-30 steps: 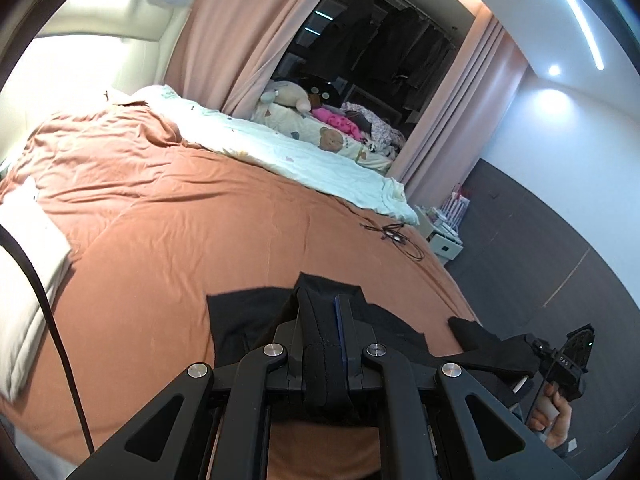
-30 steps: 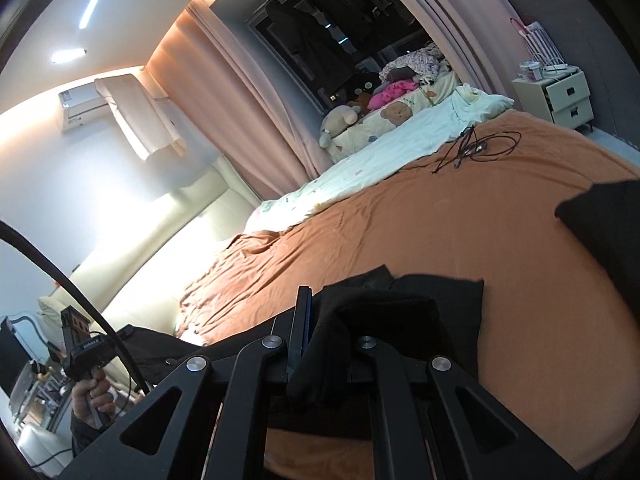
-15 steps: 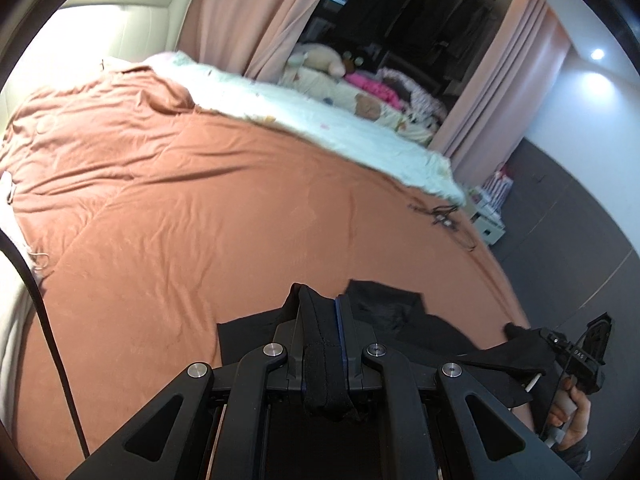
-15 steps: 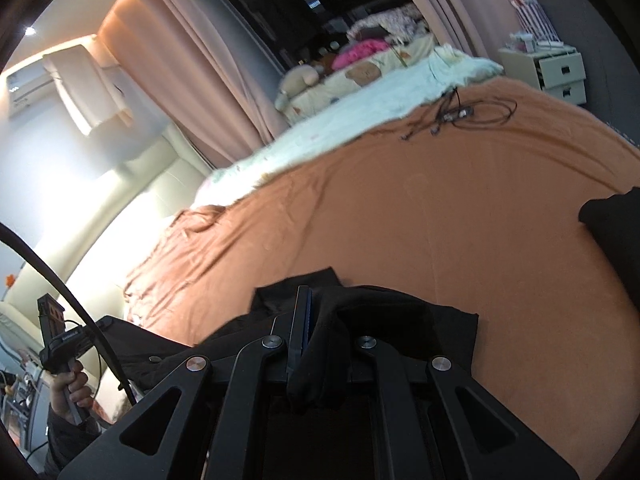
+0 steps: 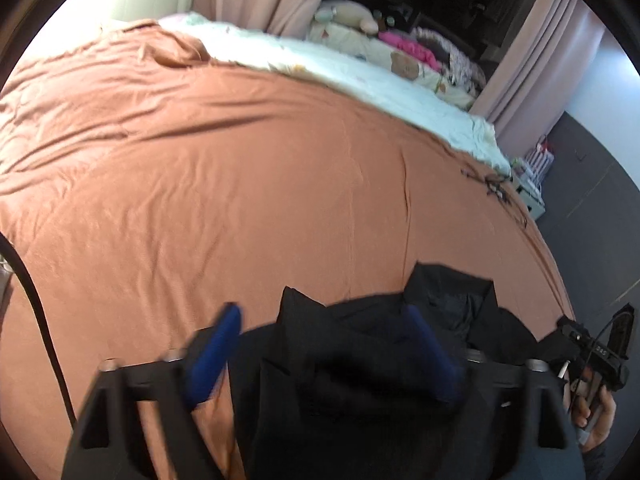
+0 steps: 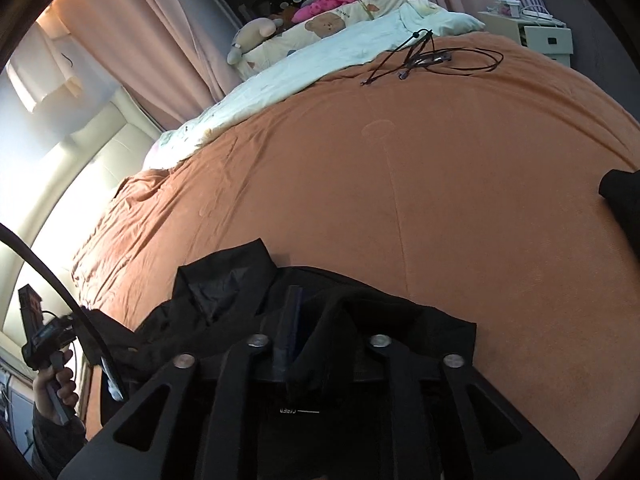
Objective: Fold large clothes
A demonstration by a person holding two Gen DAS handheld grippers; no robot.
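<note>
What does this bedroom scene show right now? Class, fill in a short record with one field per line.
setting: bed with orange cover
garment: black jacket lying at the near edge of the bed
left gripper: open, blue fingers spread either side of the jacket
right gripper: shut on the jacket
also on bed: black cables, pale quilt, second dark garment at the right edge
beside bed: white nightstand

Both wrist cams low, close; share bed [image 5: 280, 184] [image 6: 440, 184].
</note>
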